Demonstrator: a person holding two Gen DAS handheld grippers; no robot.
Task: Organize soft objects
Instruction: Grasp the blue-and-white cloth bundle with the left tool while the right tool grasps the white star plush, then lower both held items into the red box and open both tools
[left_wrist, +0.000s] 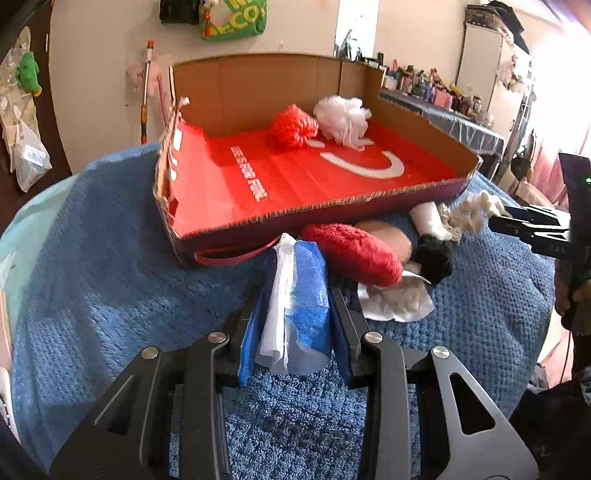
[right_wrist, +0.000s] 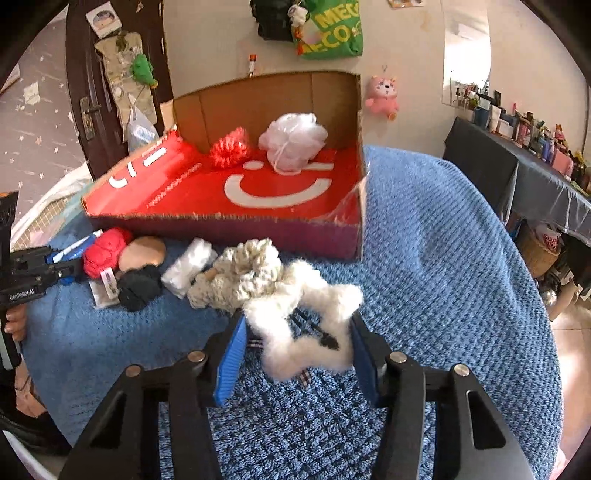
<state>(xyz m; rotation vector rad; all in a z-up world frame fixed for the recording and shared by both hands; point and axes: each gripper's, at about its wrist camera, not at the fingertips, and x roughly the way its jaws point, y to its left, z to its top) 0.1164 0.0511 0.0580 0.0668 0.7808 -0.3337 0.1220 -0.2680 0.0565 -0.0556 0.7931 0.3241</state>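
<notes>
Left tool (left_wrist: 291, 325) is clamped on a blue-and-white plastic packet (left_wrist: 295, 302), the packet squeezed upright between both pads, its top poking out ahead of the tips. Just beyond those tips, to the right, lies a red fuzzy roll (left_wrist: 354, 253), touching a tan pad (left_wrist: 388, 232) and a black fluffy piece (left_wrist: 434, 256), with a white wrapper (left_wrist: 395, 302) tucked under them. Straight ahead of the tool sits the cardboard box (left_wrist: 258, 85) with its red lining; at its far end, a red mesh puff (left_wrist: 294, 126) and a white mesh puff (left_wrist: 341, 118) rest side by side.

Right tool (right_wrist: 297, 332) has its pads pressed on either side of a white fluffy toy (right_wrist: 306, 328), which fills the gap between them. Ahead and slightly left of its tips, a cream knitted bundle (right_wrist: 240, 273) touches the toy, and a white wad (right_wrist: 188, 266) lies just beside that. Everything rests on a blue knitted blanket (right_wrist: 443, 258); what lies under it I cannot tell. At the far left of this view, the left tool appears with a person's hand (right_wrist: 14, 325) on its handle. A pink plush (right_wrist: 382, 96) hangs on the wall beyond the box.
</notes>
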